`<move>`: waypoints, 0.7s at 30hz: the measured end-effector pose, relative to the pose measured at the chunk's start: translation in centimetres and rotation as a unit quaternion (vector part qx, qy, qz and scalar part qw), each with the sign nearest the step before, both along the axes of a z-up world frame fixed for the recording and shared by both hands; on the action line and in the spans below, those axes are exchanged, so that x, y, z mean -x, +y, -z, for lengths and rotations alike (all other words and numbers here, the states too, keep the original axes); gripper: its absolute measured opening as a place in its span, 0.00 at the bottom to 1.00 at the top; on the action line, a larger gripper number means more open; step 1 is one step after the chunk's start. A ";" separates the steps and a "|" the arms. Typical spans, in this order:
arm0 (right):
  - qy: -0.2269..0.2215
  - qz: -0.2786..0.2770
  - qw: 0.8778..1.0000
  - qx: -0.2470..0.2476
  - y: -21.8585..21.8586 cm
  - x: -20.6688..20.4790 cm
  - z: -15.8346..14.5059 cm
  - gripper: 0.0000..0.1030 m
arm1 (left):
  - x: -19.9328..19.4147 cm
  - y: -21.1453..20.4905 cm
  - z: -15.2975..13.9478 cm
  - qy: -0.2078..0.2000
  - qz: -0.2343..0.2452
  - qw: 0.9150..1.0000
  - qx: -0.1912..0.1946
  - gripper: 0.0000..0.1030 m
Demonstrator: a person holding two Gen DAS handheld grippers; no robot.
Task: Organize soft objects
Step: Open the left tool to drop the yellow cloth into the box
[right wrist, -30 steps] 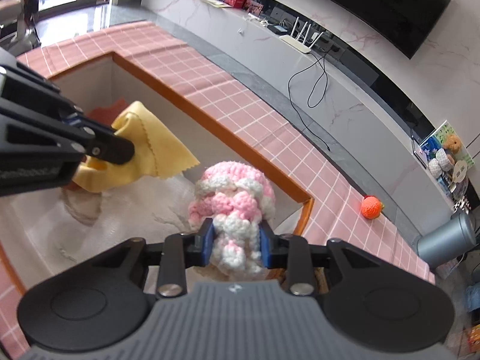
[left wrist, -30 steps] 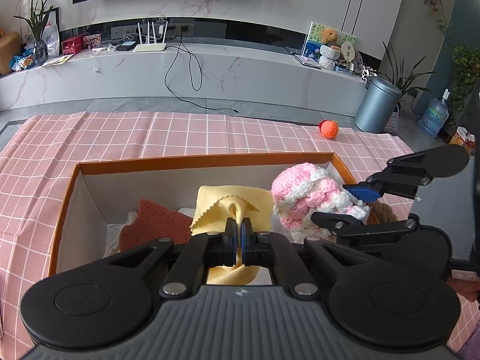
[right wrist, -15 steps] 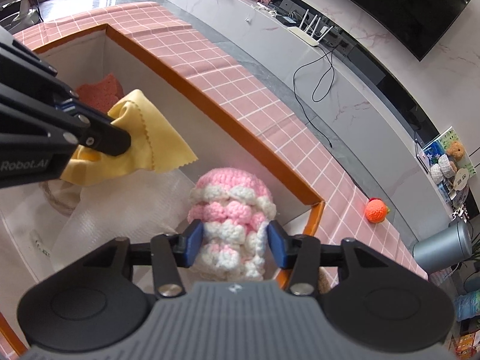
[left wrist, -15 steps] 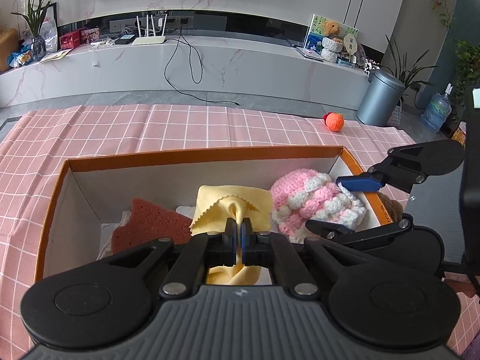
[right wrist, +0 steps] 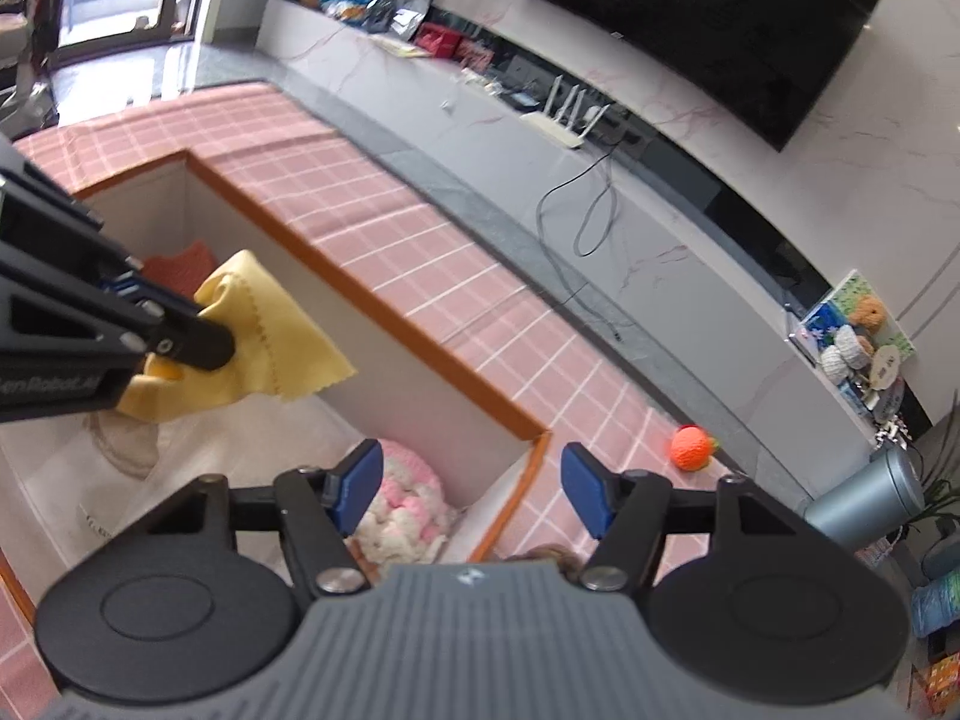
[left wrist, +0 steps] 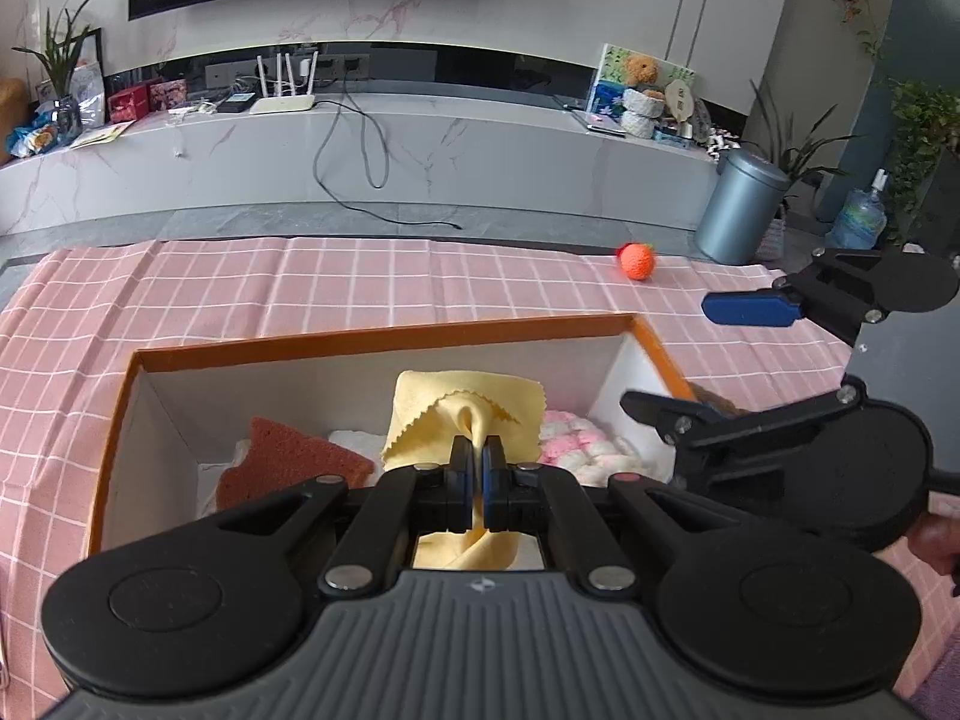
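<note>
The left gripper (left wrist: 478, 468) is pinching a yellow cloth (left wrist: 465, 414) between closed pads, holding it over the orange-rimmed box (left wrist: 384, 341). Inside the box, a rust-red sponge (left wrist: 288, 462) is lying left of the cloth and a pink-and-white knitted piece (left wrist: 585, 450) is resting right of it, against the box's right wall. The right gripper (left wrist: 690, 354) is hanging spread open above the box's right corner. An orange ball (left wrist: 637, 260) is sitting beyond the box on the pink checked cloth (left wrist: 300, 288).
</note>
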State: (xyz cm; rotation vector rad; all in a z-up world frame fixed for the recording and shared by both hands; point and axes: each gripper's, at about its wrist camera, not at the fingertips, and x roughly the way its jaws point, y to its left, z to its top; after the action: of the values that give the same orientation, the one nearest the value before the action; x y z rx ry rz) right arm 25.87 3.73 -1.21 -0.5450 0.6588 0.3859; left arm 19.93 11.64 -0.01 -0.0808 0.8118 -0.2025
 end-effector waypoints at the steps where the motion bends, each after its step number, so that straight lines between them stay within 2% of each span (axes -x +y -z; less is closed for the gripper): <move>1: -0.006 0.008 1.000 -0.006 -0.5 0.2 -0.3 0.64 | 0.1 -0.2 -0.1 0.003 0.007 1.000 0.009 0.02; 4: -0.015 0.030 0.999 -0.021 -1.9 0.5 -0.8 0.64 | 0.1 -1.1 0.2 0.017 0.027 0.999 0.029 0.02; 10: -0.008 0.065 0.997 -0.042 -4.2 1.2 -0.5 0.64 | -0.7 -3.1 3.1 0.057 0.048 0.997 0.017 0.02; 16: 0.012 0.086 0.994 -0.061 -5.5 1.4 0.7 0.64 | -1.5 -3.8 5.3 0.095 0.044 0.994 -0.005 0.04; 18: 0.015 0.088 0.994 -0.063 -5.6 1.3 1.0 0.64 | -1.6 -3.8 5.7 0.103 0.038 0.994 -0.008 0.08; 19: 0.016 0.088 0.994 -0.064 -5.7 1.3 1.1 0.64 | -1.6 -3.7 5.7 0.103 0.034 0.994 -0.011 0.15; 21: 0.018 0.088 0.994 -0.067 -5.8 1.4 1.2 0.64 | -1.5 -3.6 5.6 0.099 0.026 0.995 -0.015 0.36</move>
State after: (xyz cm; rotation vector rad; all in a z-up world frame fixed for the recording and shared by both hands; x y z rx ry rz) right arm 24.51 -2.04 -2.40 -0.3501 0.7040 0.2724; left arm 21.44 8.02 -5.62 -0.0518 1.0142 -0.2347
